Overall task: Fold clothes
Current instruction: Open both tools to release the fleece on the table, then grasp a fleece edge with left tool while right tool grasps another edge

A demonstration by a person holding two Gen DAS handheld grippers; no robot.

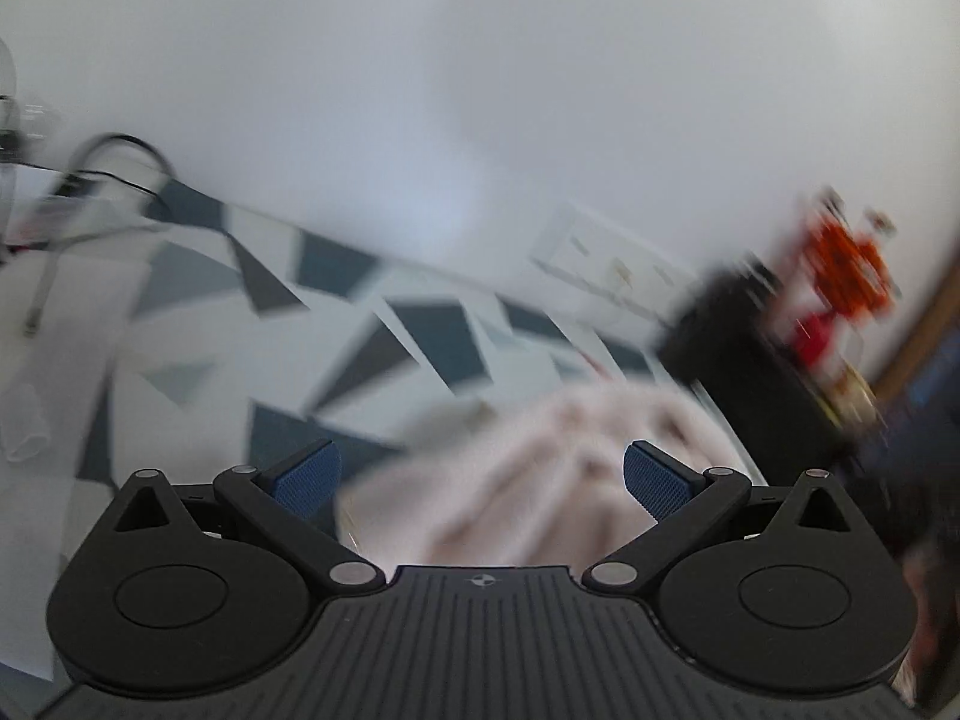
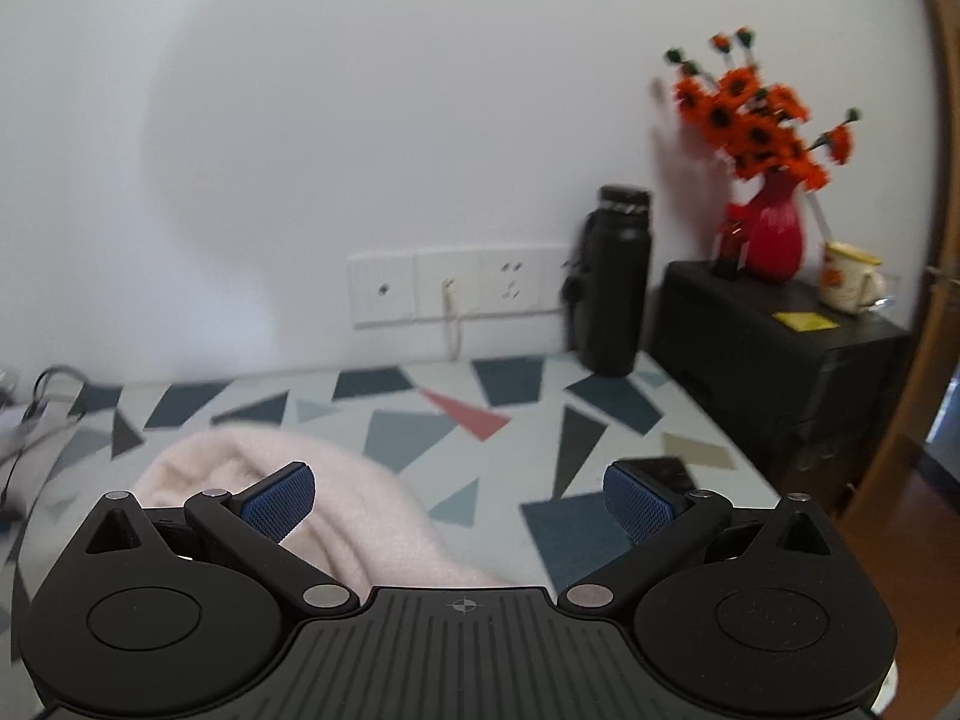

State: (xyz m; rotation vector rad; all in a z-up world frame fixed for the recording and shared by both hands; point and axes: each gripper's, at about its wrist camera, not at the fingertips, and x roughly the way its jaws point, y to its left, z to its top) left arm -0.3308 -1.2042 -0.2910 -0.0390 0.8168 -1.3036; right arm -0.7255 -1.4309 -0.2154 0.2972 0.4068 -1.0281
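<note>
White wall (image 2: pixel 300 120) fills the top of both views. Below it, a table (image 2: pixel 540 414) under a white cloth printed with dark blue, grey and one red triangle. Left view is tilted and motion-blurred; right view is level and sharper. Only the right view clearly shows the black cabinet (image 2: pixel 774 360) at the table's right end, holding a red vase (image 2: pixel 774 240) of orange flowers (image 2: pixel 756 120) and a cream mug (image 2: pixel 849 282); a black bottle (image 2: pixel 615 282) stands on the table just beside it, in front of a white socket strip (image 2: pixel 456 291) with a cord hanging from it. In the left view these are smears. Only the left view shows a black cable loop (image 1: pixel 120 150) and clear plastic items at the table's far left. The pink garment (image 2: pixel 288 492), soft, fuzzy knit, lies bunched on the cloth; in the right view it sits behind the gripper's left finger, in the left view (image 1: pixel 540 468) it lies between and beyond the fingers. Left gripper (image 1: pixel 483 477): blue ribbed pads spread wide, holding nothing. Right gripper (image 2: pixel 459 501): also spread wide, nothing gripped. Wooden door edge (image 2: pixel 936 360) at far right.
</note>
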